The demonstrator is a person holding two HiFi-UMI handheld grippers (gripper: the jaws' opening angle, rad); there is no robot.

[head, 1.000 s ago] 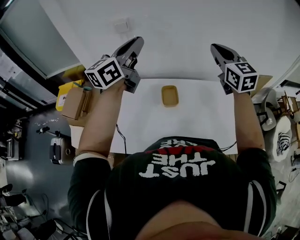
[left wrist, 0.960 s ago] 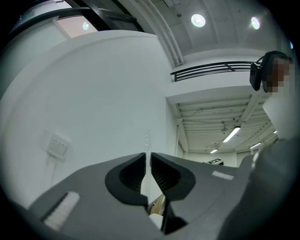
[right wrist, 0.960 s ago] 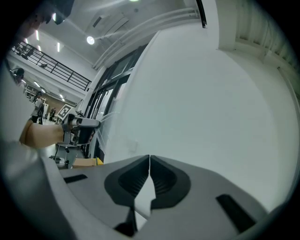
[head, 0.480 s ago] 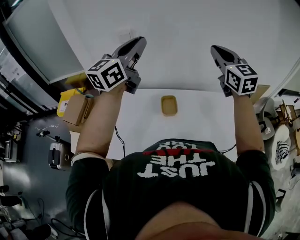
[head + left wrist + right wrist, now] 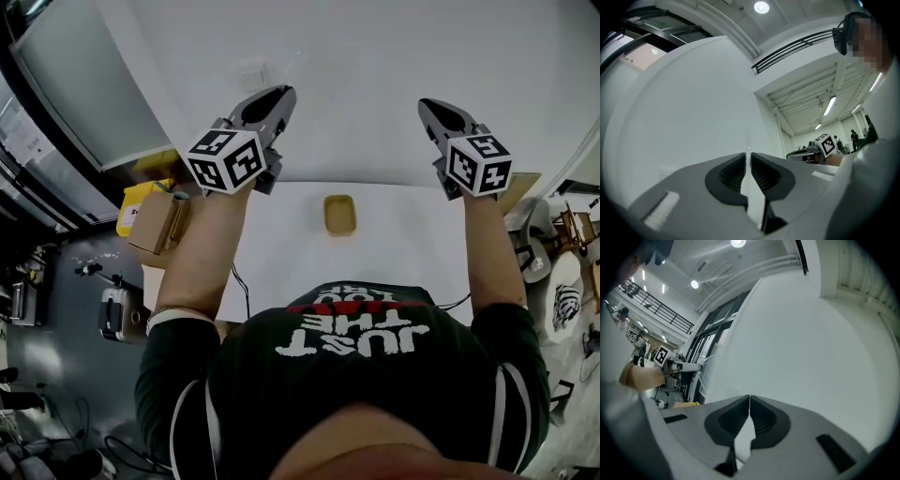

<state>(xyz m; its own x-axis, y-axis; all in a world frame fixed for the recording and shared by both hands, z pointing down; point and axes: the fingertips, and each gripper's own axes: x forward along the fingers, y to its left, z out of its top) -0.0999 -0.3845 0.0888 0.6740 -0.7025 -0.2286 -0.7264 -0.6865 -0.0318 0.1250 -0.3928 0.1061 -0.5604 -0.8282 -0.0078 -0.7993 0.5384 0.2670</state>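
Ribbed grey left gripper [image 5: 746, 155] and right gripper [image 5: 749, 398] closed; rounded tan tray [image 5: 339, 215] below.

Head view looks steeply down; both gripper views face the far wall [image 5: 375, 56], which all views share.

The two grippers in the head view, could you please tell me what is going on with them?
A person stands at a white table and holds a gripper in each hand, both raised above the table's far edge and pointed at the white wall. The left gripper and the right gripper both have their jaws together with nothing between them. A small tan tray lies on the table below and between the two, untouched. A cardboard box stands off the table's left side.
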